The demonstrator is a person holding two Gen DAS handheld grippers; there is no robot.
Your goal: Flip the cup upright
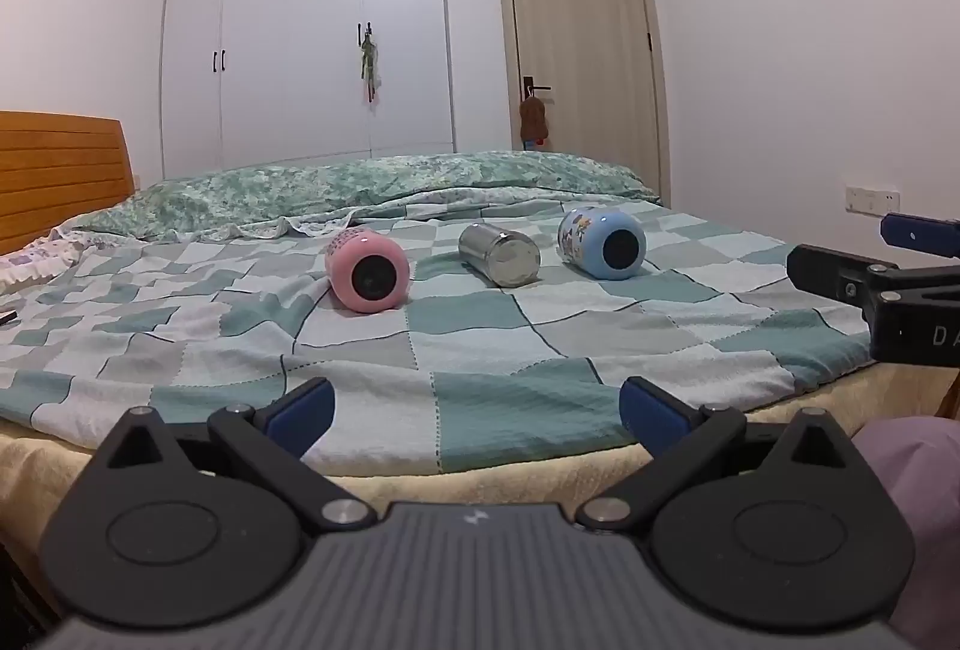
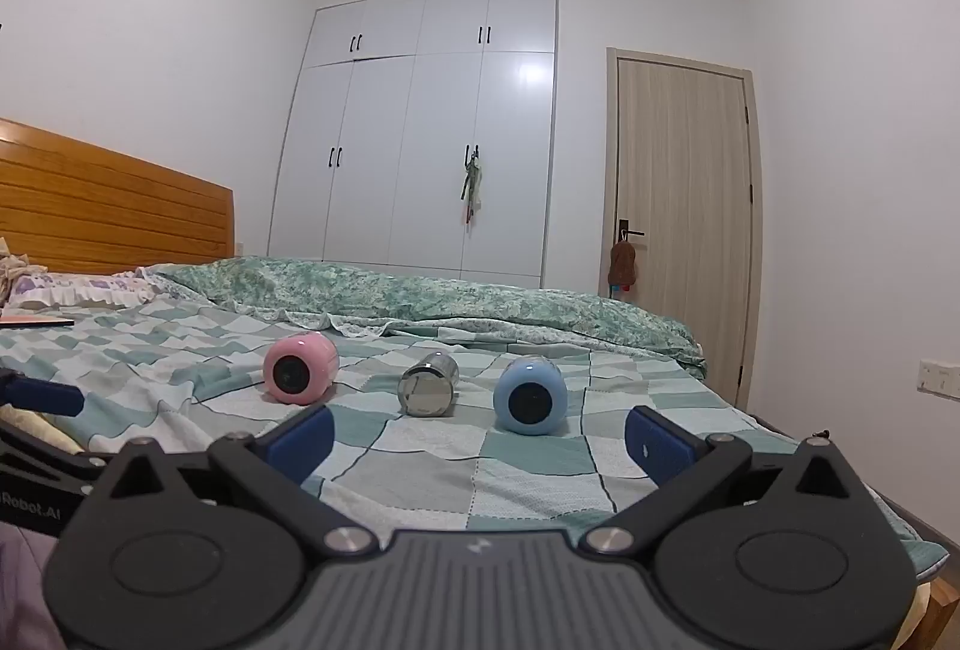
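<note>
Three cups lie on their sides on the checked bed cover, bases toward me: a pink cup (image 1: 367, 270) on the left, a steel cup (image 1: 499, 254) in the middle, a blue cartoon-print cup (image 1: 602, 243) on the right. They also show in the right wrist view: pink cup (image 2: 301, 369), steel cup (image 2: 428, 386), blue cup (image 2: 529, 394). My left gripper (image 1: 477, 413) is open and empty at the bed's near edge, well short of the cups. My right gripper (image 2: 479, 439) is open and empty, also short of them; it shows at the right edge of the left wrist view (image 1: 888, 278).
A rumpled green floral quilt (image 1: 384, 188) lies behind the cups. A wooden headboard (image 1: 60, 170) stands at the left, a white wardrobe (image 1: 306, 32) and a door (image 1: 588, 50) beyond the bed. A flat dark item (image 2: 36, 321) lies near the pillow.
</note>
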